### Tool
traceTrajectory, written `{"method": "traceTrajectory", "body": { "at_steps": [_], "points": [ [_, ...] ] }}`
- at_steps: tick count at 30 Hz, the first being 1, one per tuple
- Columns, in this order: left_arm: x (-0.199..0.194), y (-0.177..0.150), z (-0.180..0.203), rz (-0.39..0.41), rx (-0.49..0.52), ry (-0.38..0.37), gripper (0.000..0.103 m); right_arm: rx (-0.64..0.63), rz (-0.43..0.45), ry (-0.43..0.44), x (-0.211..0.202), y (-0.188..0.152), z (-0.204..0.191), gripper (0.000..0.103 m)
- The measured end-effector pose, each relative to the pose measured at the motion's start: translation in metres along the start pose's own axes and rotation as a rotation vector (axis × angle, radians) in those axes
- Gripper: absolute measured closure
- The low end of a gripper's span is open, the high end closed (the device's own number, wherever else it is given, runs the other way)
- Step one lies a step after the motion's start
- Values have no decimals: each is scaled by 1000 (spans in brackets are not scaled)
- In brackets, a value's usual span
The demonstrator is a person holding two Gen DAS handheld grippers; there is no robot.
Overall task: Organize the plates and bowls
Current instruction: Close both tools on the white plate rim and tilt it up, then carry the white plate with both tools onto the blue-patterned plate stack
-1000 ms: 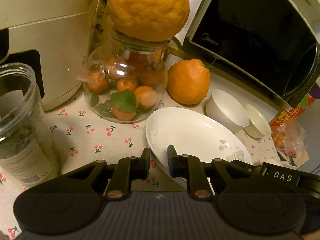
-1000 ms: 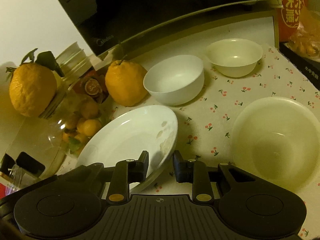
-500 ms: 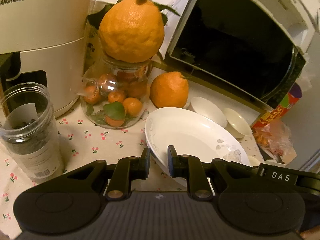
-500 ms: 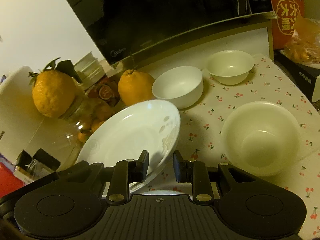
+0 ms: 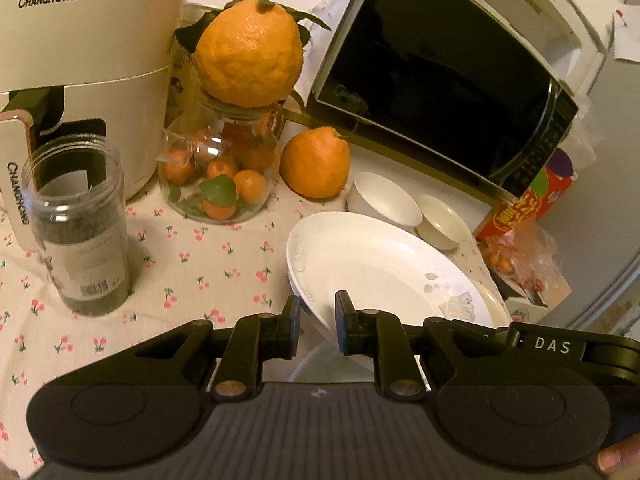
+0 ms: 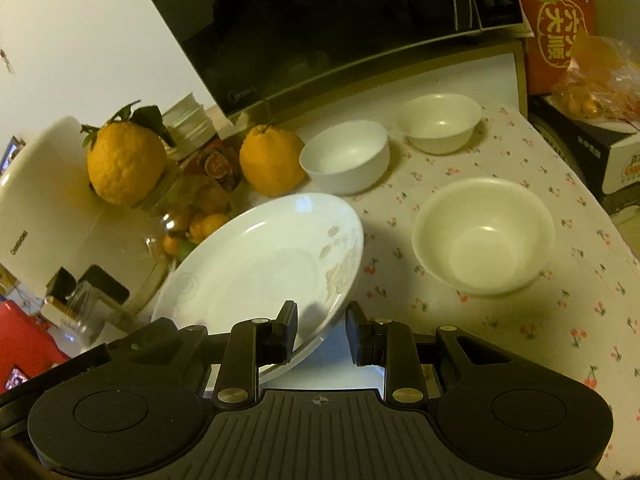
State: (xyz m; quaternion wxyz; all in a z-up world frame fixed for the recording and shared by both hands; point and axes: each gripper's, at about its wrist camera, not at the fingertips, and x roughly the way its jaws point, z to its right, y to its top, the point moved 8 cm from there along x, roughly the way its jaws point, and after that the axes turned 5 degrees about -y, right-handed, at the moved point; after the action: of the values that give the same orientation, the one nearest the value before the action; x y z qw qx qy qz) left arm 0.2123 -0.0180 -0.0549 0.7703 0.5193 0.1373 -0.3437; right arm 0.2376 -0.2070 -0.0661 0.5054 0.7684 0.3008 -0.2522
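step: both grippers, left gripper [image 5: 317,322] and right gripper [image 6: 322,332], are clamping the white plate [image 6: 260,268] by its rim, up off the tablecloth [image 6: 520,320] | next: needing a gentle, level set-down near the bowls [image 6: 484,236]

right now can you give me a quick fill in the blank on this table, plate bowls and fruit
1. Both grippers hold one white ____ by its rim.
2. ____ empty bowls stand on the cherry cloth.
3. One big orange fruit sits on top of the glass ____.
4. Behind the bowls stands a black ____.

Missing words: plate; three; jar; microwave
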Motion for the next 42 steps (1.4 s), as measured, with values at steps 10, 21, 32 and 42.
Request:
{"method": "traceTrajectory", "body": {
  "at_steps": [10, 21, 32, 42],
  "points": [
    [-12, -21, 5, -33, 46, -11, 88, -28, -43, -21, -11, -24, 7, 77],
    [-18, -41, 15, -73, 124, -28, 88, -67, -68, -43, -24, -45, 19, 77],
    [-23, -57, 27, -111, 200, -54, 88, -105, -66, -64, -35, -59, 32, 77],
    [-26, -68, 30, -150, 255, -34, 88, -162, -59, -79, -42, -68, 31, 77]
  ]
}}
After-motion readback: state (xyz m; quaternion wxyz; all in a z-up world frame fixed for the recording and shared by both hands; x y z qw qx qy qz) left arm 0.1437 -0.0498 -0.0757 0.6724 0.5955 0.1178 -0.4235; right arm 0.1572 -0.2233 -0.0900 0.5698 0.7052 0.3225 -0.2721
